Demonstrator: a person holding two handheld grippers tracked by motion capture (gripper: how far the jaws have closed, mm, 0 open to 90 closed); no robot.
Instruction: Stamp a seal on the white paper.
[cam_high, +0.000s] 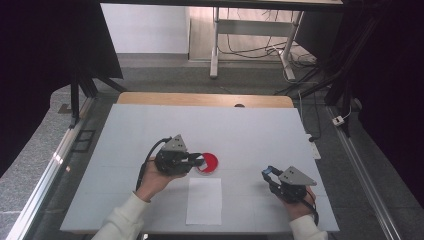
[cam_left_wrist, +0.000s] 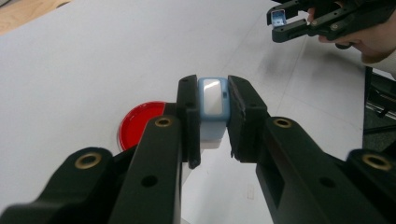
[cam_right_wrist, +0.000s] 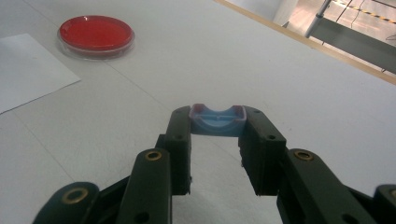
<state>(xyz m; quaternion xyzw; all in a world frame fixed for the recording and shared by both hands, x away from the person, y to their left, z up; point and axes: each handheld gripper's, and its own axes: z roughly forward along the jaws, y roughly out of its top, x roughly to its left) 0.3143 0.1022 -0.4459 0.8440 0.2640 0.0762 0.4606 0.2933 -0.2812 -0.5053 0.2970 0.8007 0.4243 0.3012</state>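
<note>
My left gripper (cam_left_wrist: 213, 88) is shut on a small light-blue block (cam_left_wrist: 212, 109) with a white glossy face, held just above the table. In the high view this gripper (cam_high: 200, 161) points right, its tips over the left rim of a red round dish (cam_high: 209, 163). The dish (cam_left_wrist: 137, 122) lies just beyond the left jaw. My right gripper (cam_right_wrist: 217, 116) is shut on a light-blue curved piece (cam_right_wrist: 217, 122) with reddish corners. It sits at the front right of the table (cam_high: 268, 173), pointing up and left, well apart from the dish (cam_right_wrist: 95, 33).
A white sheet of paper (cam_high: 204, 200) lies flat near the front edge between the two hands, also seen beside the dish (cam_right_wrist: 28, 70). The white tabletop (cam_high: 240, 127) stretches to a wooden strip (cam_high: 205, 99) at the back. Table legs and cables stand beyond.
</note>
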